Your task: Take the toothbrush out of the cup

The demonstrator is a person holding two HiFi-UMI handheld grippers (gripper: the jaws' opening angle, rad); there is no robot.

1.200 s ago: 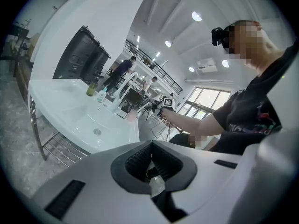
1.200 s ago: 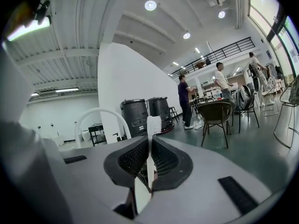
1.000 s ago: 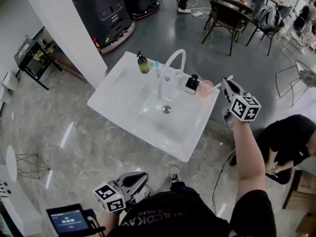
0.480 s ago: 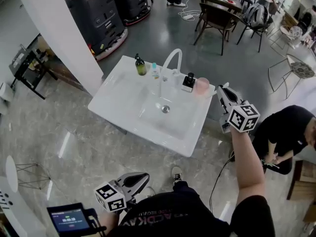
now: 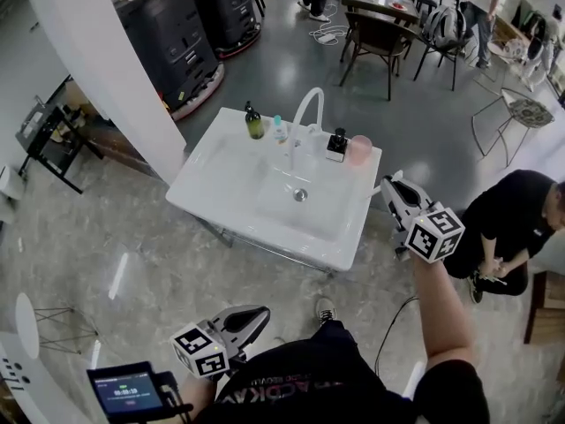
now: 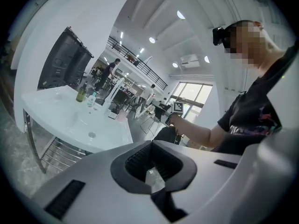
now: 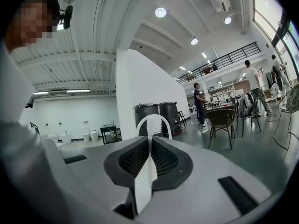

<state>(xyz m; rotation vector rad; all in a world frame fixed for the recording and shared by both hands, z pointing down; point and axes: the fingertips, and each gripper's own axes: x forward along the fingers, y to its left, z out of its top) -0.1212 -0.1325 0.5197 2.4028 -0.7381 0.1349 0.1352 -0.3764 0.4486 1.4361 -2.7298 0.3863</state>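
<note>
The slim white plastic toothbrush (image 7: 147,171) was found clamped in the right tongs (image 5: 391,188), just right of the white ceramic sink (image 5: 221,184), clear of the pink plastic cup (image 5: 359,149) on the sink's rim. The left tongs (image 5: 261,312) were noted closed and empty.

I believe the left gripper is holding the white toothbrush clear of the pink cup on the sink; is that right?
Not quite: the right gripper holds the white toothbrush clear of the pink cup on the sink, as the right gripper view shows; the left gripper is empty.
</note>
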